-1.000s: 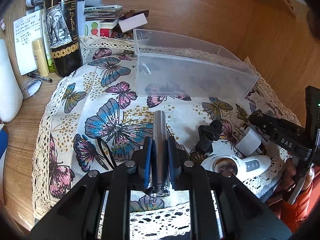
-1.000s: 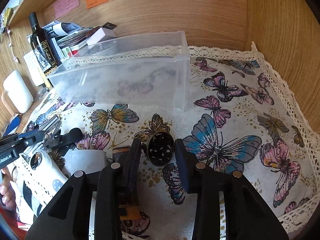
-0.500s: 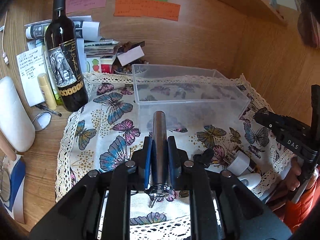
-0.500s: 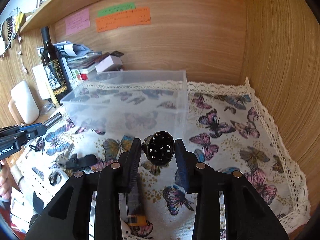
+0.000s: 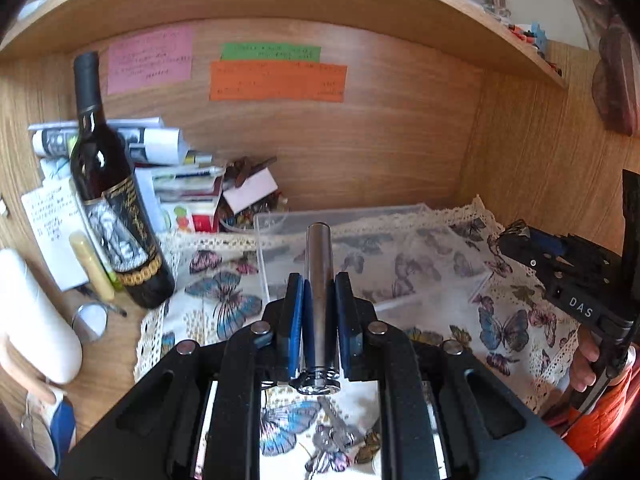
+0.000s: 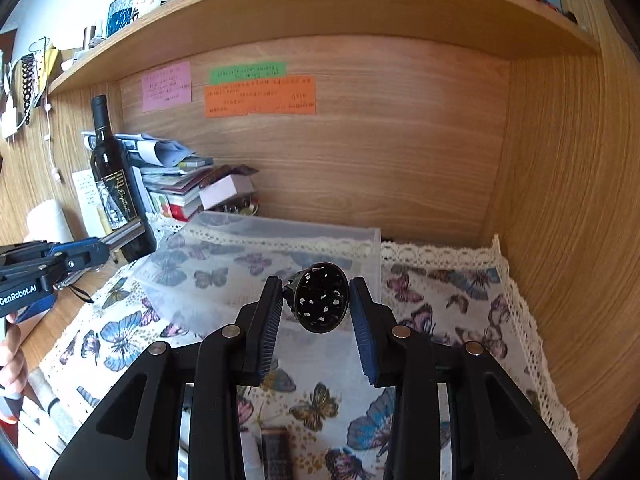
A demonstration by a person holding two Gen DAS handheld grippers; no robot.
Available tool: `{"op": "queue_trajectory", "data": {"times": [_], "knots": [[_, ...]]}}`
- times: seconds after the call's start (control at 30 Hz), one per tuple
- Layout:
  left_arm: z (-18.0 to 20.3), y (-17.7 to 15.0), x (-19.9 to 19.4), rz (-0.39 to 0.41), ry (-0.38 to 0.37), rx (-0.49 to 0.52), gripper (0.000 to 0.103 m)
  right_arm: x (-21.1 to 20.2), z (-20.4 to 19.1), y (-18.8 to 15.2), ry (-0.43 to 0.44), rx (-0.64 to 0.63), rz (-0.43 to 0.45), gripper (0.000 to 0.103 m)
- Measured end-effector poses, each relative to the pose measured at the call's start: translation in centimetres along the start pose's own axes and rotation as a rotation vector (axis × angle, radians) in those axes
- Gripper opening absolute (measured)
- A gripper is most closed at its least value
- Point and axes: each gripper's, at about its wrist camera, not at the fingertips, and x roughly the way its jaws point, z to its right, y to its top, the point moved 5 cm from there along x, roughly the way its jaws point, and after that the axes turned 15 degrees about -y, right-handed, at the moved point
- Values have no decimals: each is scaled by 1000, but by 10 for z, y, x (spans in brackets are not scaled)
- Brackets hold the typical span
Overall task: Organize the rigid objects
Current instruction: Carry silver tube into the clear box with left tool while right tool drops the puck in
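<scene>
A metal cylinder (image 5: 319, 280) sits clamped between the blue pads of the left tongs (image 5: 319, 312), lengthwise along the fingers, its far end poking out over the near wall of a clear plastic bin (image 5: 360, 256). The bin stands on a butterfly-print cloth (image 5: 224, 308) with lace edging that covers the desk (image 5: 112, 344). Left of the bin, a dark wine bottle (image 5: 112, 200) stands upright, with a stack of papers and books (image 5: 176, 184) behind it. At the right edge the right tongs (image 5: 560, 268) reach in over the cloth.

In the right wrist view, the right tongs (image 6: 320, 312) grip a round black perforated piece (image 6: 322, 298) between both pads, held above the cloth just in front of the clear plastic bin (image 6: 260, 264). At the left, the left tongs (image 6: 80, 256) hold the metal cylinder (image 6: 124, 234), which points toward the wine bottle (image 6: 116, 196). Pink, green and orange paper notes (image 6: 260, 94) are stuck on the wooden back wall under a shelf (image 6: 320, 12).
</scene>
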Motion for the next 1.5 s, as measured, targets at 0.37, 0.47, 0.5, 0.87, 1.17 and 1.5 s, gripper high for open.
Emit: {"op": "queue_trajectory", "data": {"times": [0.37,0.47,0.5,0.87,1.17,1.5], "knots": [[-10,39,39,-14,-27,-21,15,21,-16,26,13,-33,16,32],[-18,40,57,-50,-35,-43,15,36,-21,27,21,-39,-7,32],[-21,39,63,-63,-34,-50,15,40,-22,27,17,-45,-14,32],[-43,17,127,-230,-38,-95,15,100,-38,13,33,-70,-152,32],[-41,8,151,-305,-40,-75,14,129,-40,-6,51,-68,-270,32],[-31,20,132,-256,-9,-35,14,123,-39,-2,46,-73,-253,42]]}}
